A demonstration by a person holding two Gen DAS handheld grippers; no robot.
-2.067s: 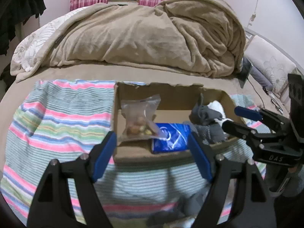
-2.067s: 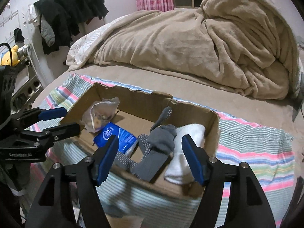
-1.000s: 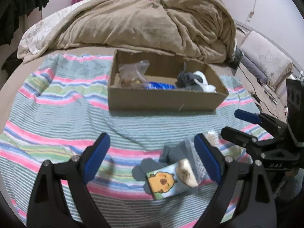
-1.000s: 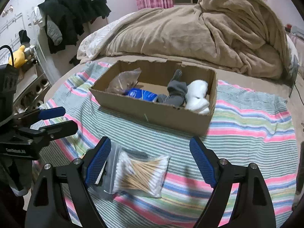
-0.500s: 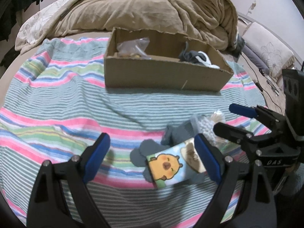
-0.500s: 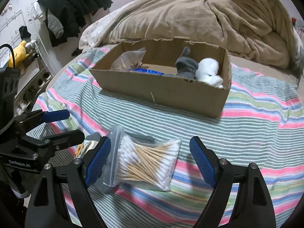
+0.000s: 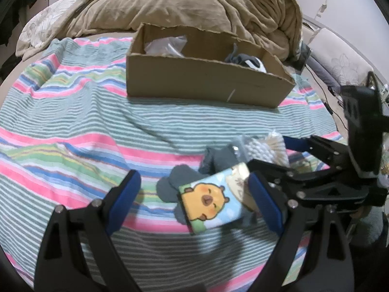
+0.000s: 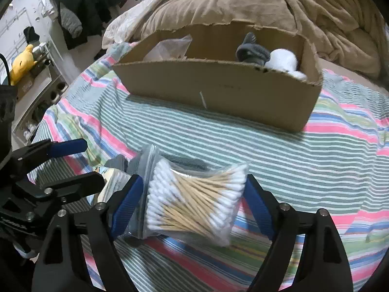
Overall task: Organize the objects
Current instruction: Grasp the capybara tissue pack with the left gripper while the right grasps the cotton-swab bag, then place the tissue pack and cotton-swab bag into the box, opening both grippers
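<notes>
A cardboard box (image 7: 206,82) stands on the striped blanket and holds a clear bag (image 7: 167,45), grey socks (image 7: 237,58) and a white sock (image 8: 283,60). My left gripper (image 7: 194,199) is open around a pack with a yellow cartoon animal (image 7: 210,200), which lies on a grey sock (image 7: 175,182). My right gripper (image 8: 192,202) is open around a clear bag of cotton swabs (image 8: 192,199). The swab bag also shows in the left wrist view (image 7: 265,148). The box also shows in the right wrist view (image 8: 218,90).
The striped blanket (image 7: 73,126) covers the bed. A heaped tan duvet (image 7: 194,2) lies behind the box. Dark clothes (image 8: 85,9) hang at the far left, with a yellow plush toy (image 8: 23,63) on a shelf.
Both grippers have drawn back from the box and come down low over the blanket. The left one now straddles the cartoon pack, the right one the swab bag.
</notes>
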